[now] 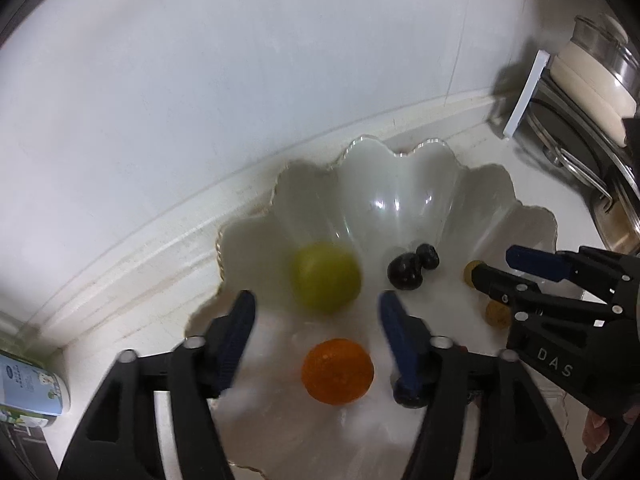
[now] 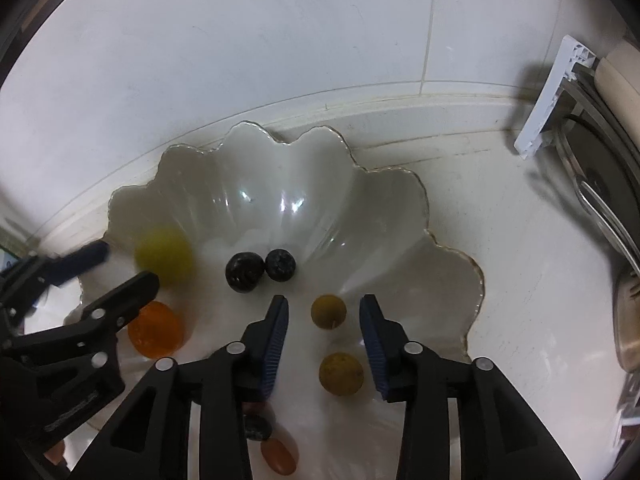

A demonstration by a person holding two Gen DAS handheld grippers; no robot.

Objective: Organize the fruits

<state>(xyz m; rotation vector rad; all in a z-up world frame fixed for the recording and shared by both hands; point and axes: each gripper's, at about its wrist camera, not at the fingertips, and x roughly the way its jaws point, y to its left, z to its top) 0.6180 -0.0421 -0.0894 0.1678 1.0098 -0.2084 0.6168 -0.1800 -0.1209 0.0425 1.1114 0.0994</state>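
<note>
A white scalloped bowl (image 1: 400, 176) (image 2: 280, 164) stands on the counter by the wall. In it lie an orange (image 1: 337, 372) (image 2: 156, 330), a blurred green fruit (image 1: 326, 276) (image 2: 164, 256), two dark fruits (image 1: 412, 268) (image 2: 245, 272) and two small yellow-brown fruits (image 2: 328, 312) (image 2: 341, 368). My left gripper (image 1: 316, 300) (image 2: 124, 266) hangs open over the bowl, the green fruit just beyond its tips and the orange beneath it. My right gripper (image 2: 324, 306) (image 1: 496, 266) is open; one small yellow-brown fruit sits between its tips with a gap on each side.
A reddish fruit (image 2: 279, 456) and a dark one (image 2: 258, 428) lie near the bowl's front edge under my right gripper. Pots and a stove (image 1: 592, 80) with a white bracket (image 1: 526, 92) crowd the right. A printed carton (image 1: 28, 388) stands at the left. The tiled wall is close behind.
</note>
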